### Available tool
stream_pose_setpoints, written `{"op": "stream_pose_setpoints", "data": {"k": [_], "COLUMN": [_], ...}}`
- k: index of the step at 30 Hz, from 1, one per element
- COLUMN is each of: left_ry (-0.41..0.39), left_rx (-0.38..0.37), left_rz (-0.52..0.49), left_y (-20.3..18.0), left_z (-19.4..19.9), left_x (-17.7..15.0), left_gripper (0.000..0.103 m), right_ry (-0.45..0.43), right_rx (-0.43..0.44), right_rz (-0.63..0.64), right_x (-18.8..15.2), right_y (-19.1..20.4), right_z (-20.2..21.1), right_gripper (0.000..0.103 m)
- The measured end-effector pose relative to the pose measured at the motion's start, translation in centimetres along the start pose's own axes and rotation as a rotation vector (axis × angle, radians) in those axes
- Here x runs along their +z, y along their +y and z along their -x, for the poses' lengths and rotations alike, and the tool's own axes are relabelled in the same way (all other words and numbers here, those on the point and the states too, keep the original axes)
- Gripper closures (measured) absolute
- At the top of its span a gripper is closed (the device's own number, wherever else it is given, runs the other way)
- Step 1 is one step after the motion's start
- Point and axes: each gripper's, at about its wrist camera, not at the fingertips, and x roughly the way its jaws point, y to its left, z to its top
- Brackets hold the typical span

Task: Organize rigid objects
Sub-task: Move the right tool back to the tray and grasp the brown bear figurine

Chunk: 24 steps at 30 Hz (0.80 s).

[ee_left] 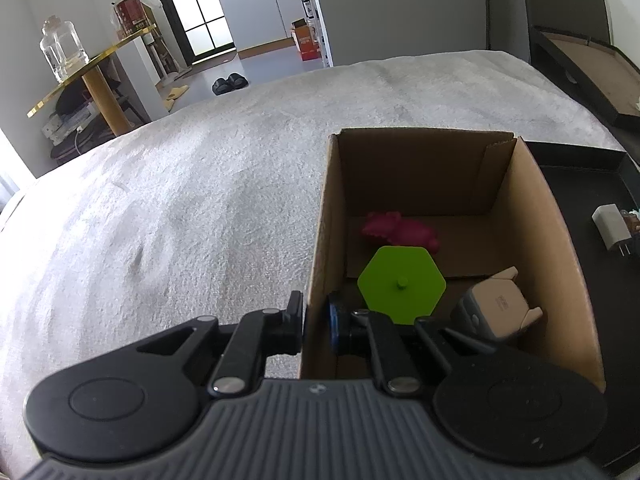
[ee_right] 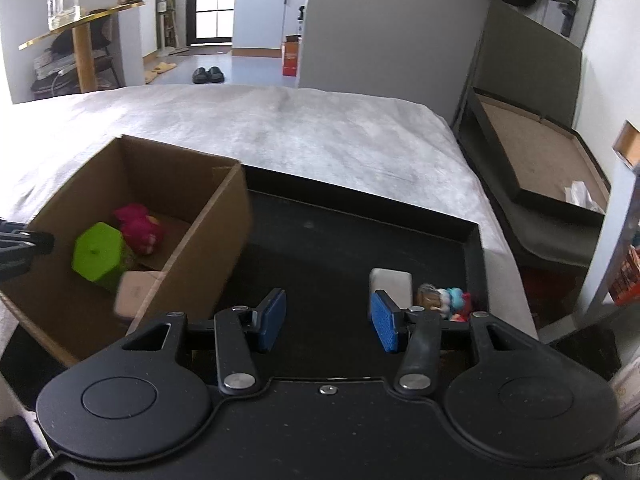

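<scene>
The left gripper's (ee_left: 316, 322) fingers are pinched shut on the near left wall of the box (ee_left: 560, 248), one finger outside, one inside, steadying it. The right gripper's (ee_right: 328, 320) fingers stand partly apart with nothing between them, over the black tray (ee_right: 474, 248) to the right of the box.

Already inside the box lie a red toy (ee_left: 398, 232) at the far end, a green hexagon (ee_left: 402, 282) in front of it, and a beige box (ee_left: 502, 306) near the right wall. Still on the tray, toward its right edge, are a white charger (ee_right: 394, 284) and, just beside it on the right, a small figurine (ee_right: 446, 300).

The charger sits just beyond the right gripper's right finger, not between the two, so closing now would likely catch nothing or nudge it sideways into the figurine. The tray's right rim is close behind both pieces and leaves little room to get a finger around them. The box's cardboard wall is thin; a pull from the left could tip or drag it across the soft grey blanket (ee_left: 180, 200) underneath.
</scene>
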Motion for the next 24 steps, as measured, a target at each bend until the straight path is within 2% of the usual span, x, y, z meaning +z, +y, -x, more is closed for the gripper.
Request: {"op": "stream_pose_setpoints", "data": {"k": [13,24], "left_ry": [0.010,0.014], "left_rx": [0.035,0.047], "left_rz": [-0.033,-0.051], "left_y": [-0.7,-1.1], "left_z": [0.1,0.0], "left_x": [0.2,0.2], "left_gripper": [0.091,0.091], "right_ry": [0.032,0.065], "right_rx": [-0.074,-0.091], "right_rz": [-0.064,-0.075], "right_x": [-1.4,-1.8], "right_y": [-5.8,-7.9], "right_z": [-1.8,-3.3], "right_gripper": [0.055,0.055]}}
